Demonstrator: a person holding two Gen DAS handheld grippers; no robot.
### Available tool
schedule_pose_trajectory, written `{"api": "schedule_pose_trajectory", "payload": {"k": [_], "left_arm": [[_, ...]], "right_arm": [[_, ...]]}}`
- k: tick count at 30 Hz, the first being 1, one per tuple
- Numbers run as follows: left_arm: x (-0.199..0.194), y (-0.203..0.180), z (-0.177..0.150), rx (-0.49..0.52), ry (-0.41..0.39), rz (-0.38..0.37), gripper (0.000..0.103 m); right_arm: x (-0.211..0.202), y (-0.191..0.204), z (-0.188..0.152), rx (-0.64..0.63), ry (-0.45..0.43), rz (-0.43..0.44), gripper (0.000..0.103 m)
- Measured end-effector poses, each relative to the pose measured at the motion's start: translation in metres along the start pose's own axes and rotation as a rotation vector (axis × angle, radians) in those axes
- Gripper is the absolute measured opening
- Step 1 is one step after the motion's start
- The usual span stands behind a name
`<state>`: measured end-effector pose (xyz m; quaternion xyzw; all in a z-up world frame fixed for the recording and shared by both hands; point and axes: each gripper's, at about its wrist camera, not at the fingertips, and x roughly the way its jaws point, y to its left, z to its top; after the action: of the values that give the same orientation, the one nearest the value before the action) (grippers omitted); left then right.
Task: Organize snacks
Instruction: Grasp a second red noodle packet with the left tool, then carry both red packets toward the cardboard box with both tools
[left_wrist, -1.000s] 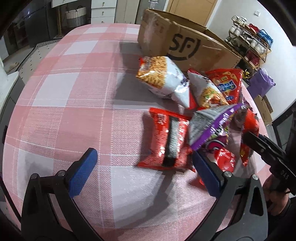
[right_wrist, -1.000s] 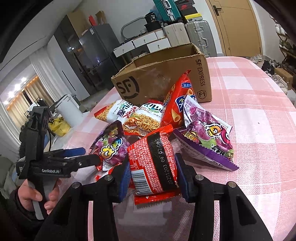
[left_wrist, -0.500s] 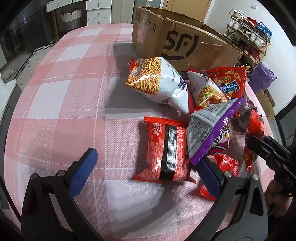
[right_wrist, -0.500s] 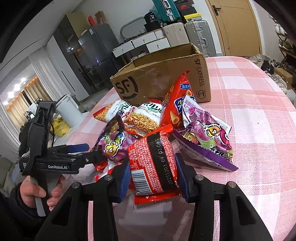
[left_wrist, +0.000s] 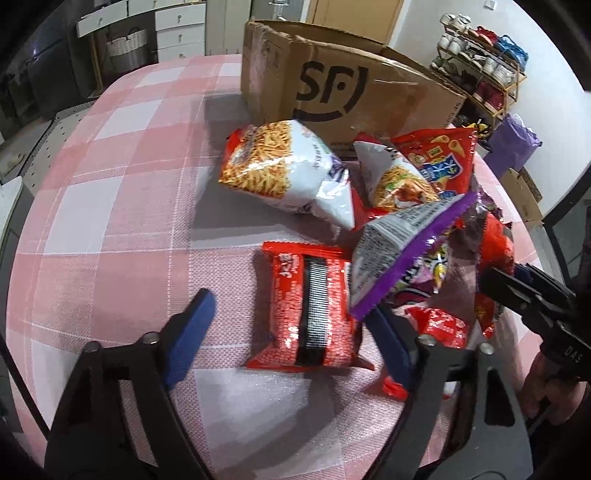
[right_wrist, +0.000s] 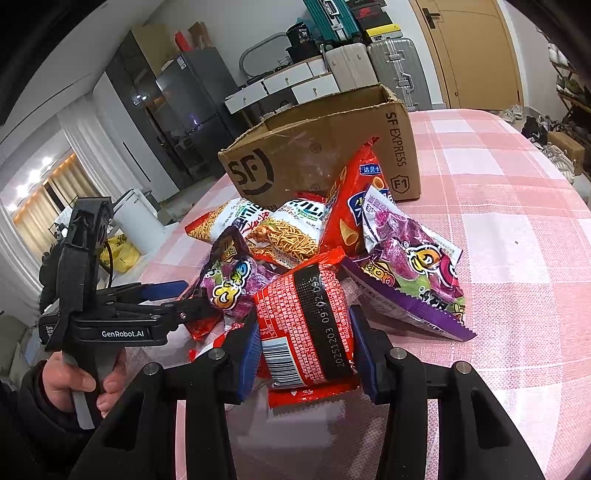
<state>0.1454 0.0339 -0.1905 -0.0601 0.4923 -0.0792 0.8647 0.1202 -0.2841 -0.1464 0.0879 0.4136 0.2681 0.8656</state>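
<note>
A: Right gripper (right_wrist: 304, 349)?
B: Blue pads pressed on both sides of a red packet with black band (right_wrist: 308, 325), date print facing the camera. Clamped on it. Packet sits dead centre between the fingers, at 12 o'clock from the gripper body, its bottom seam hanging below the pads.

A: Left gripper (left_wrist: 291, 325)?
B: Spread wide, holding nothing. Another red packet (left_wrist: 312, 308) lies flat on the pink checked tablecloth (left_wrist: 122, 192) between its pads, closer to the right pad. Left pad well apart from it. Whether the right pad touches it, can't tell.

A: Rest of the snacks?
B: Piled at 12 to 2 o'clock from the left gripper. Purple-edged bag (left_wrist: 399, 251) tilted up, its corner overlapping the flat red packet's right side. White noodle-snack bag (left_wrist: 284, 170) at 12, a smaller white one (left_wrist: 395, 177) beside it, red cone-snack bag (left_wrist: 439, 158) behind, leaning toward the SF cardboard box (left_wrist: 343, 92). Box is open-topped, at 12 o'clock, just behind the pile.

A: Right wrist view?
B: Purple bag with cartoon face (right_wrist: 410, 273) at 1 o'clock from the clamped packet, smaller purple bag (right_wrist: 232, 280) at 11, touching it. Left gripper comes in from 9 o'clock, the person's hand (right_wrist: 79, 384) on its handle.
</note>
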Motion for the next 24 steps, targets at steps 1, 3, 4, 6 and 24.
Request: {"api": "schedule_pose_trajectory", "payload": {"k": [1, 3, 4, 6, 24], "left_arm": [[-0.002, -0.001, 0.0, 0.001, -0.008, -0.021, 0.055], [-0.003, 0.0, 0.0, 0.0, -0.018, -0.042, 0.041], [-0.003, 0.0, 0.0, 0.001, -0.018, -0.04, 0.041], [-0.004, 0.002, 0.001, -0.004, -0.014, -0.051, 0.041], [-0.068, 0.004, -0.01, 0.006, -0.121, 0.064, 0.041]], "right_arm": [[0.0, 0.0, 0.0, 0.0, 0.001, 0.0, 0.045], [0.0, 0.001, 0.0, 0.001, 0.005, 0.002, 0.045], [0.001, 0.001, 0.0, 0.001, 0.007, 0.0, 0.045], [-0.002, 0.003, 0.003, 0.0, 0.006, 0.003, 0.045], [-0.049, 0.036, 0.007, -0.065, -0.091, 0.014, 0.045]]}}
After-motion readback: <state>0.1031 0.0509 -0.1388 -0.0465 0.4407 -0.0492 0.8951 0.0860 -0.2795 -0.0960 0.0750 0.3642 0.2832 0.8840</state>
